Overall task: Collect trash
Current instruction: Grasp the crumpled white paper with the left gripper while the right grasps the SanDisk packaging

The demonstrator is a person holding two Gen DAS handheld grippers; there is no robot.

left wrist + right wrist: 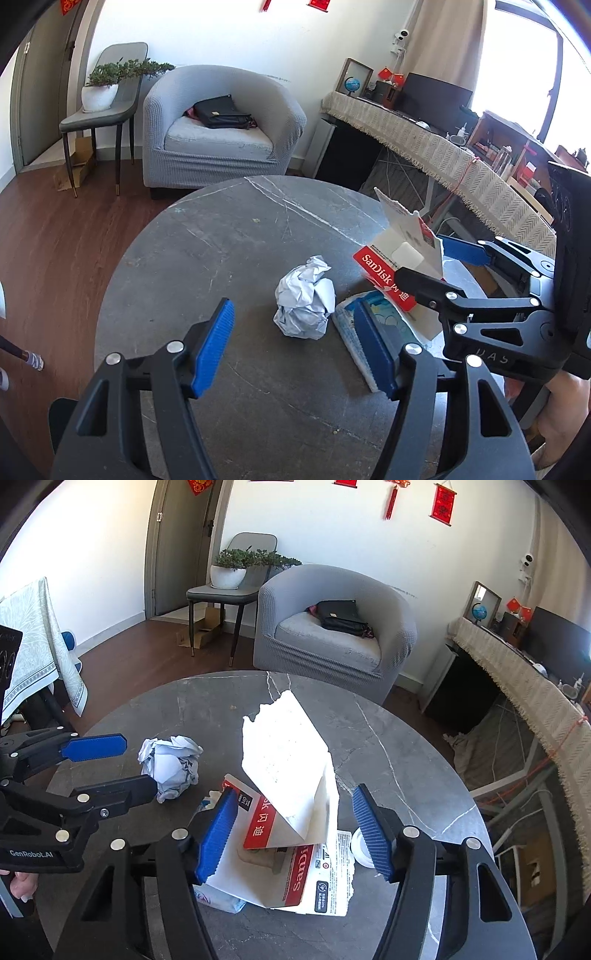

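A crumpled white paper ball (304, 299) lies on the round grey marble table (221, 236). My left gripper (295, 350) is open just in front of it, jaws on either side, not touching. A torn white and red SanDisk carton (291, 805) lies to the right over a blue-printed packet (354, 328). My right gripper (295, 834) is open around the carton's near part. The paper ball also shows in the right wrist view (171, 764), with the left gripper (114, 764) beside it. The right gripper shows in the left wrist view (436, 266).
A small white cap (360, 845) lies by the right gripper's right finger. Behind the table stand a grey armchair (221, 125) with a black bag (221, 112), a chair with a potted plant (99, 92) and a long cloth-covered desk (443, 155).
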